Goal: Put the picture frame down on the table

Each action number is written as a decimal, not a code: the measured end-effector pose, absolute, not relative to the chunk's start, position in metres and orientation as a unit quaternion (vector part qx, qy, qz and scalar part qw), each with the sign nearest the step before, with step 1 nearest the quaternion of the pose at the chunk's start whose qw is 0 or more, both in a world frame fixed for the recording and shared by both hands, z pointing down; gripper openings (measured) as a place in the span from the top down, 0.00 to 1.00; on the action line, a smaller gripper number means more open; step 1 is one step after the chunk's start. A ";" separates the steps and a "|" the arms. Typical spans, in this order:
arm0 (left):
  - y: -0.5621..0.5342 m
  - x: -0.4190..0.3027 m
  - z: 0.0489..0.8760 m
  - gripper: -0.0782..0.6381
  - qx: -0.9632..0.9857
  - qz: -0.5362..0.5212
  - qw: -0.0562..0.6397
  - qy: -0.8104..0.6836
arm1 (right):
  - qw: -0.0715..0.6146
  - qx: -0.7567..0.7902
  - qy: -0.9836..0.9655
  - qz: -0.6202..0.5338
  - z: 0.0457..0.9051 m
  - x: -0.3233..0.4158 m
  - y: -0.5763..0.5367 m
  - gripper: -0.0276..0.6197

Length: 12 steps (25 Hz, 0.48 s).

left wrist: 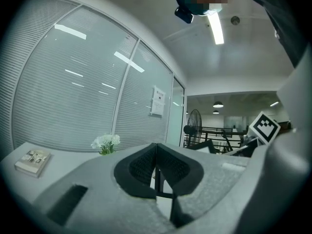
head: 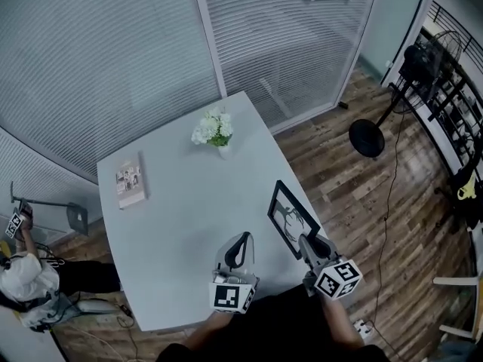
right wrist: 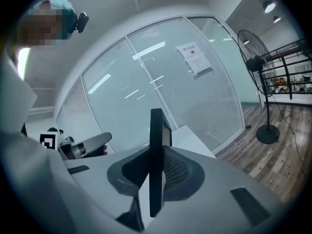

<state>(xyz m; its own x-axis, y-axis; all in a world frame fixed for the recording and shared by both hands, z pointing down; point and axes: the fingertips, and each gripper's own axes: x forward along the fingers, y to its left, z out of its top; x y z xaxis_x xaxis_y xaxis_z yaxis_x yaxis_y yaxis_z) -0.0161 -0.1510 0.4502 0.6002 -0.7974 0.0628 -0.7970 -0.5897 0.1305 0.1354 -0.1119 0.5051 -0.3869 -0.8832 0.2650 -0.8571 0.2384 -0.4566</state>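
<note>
My right gripper (head: 306,241) grips the picture frame (head: 290,217) at the table's (head: 177,202) right edge | my left gripper (head: 242,240) is closed on nothing.

Table (head: 181,225) mid free; flowers (head: 213,129), book (head: 130,185) far (rear edge).

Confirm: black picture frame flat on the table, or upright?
Upright, on edge: right gripper clamps the black rectangular picture frame at the white table's edge.
</note>
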 end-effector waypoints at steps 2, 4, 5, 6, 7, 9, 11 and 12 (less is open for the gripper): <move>-0.161 -0.015 0.455 0.87 0.887 -0.003 0.075 -0.455 | 0.022 -0.543 0.789 -0.287 0.512 0.139 -0.125 0.86; -0.174 -0.016 0.460 0.87 0.883 0.000 0.077 -0.462 | 0.020 -0.531 0.791 -0.302 0.520 0.139 -0.143 0.86; -0.181 -0.017 0.462 0.87 0.882 0.003 0.079 -0.465 | 0.018 -0.523 0.794 -0.310 0.525 0.138 -0.152 0.86; -0.187 -0.018 0.465 0.87 0.880 0.007 0.081 -0.468 | 0.015 -0.513 0.797 -0.317 0.530 0.136 -0.162 0.86; -0.192 -0.020 0.469 0.87 0.878 0.011 0.084 -0.471 | 0.011 -0.503 0.801 -0.324 0.535 0.134 -0.170 0.86; -0.199 -0.024 0.473 0.87 0.872 0.014 0.089 -0.481 | 0.005 -0.484 0.807 -0.340 0.546 0.130 -0.182 0.86; -0.206 -0.028 0.475 0.87 0.866 0.012 0.092 -0.492 | 0.005 -0.471 0.806 -0.359 0.559 0.127 -0.193 0.86; -0.210 -0.030 0.476 0.87 0.863 0.012 0.092 -0.497 | 0.007 -0.465 0.804 -0.370 0.565 0.127 -0.199 0.86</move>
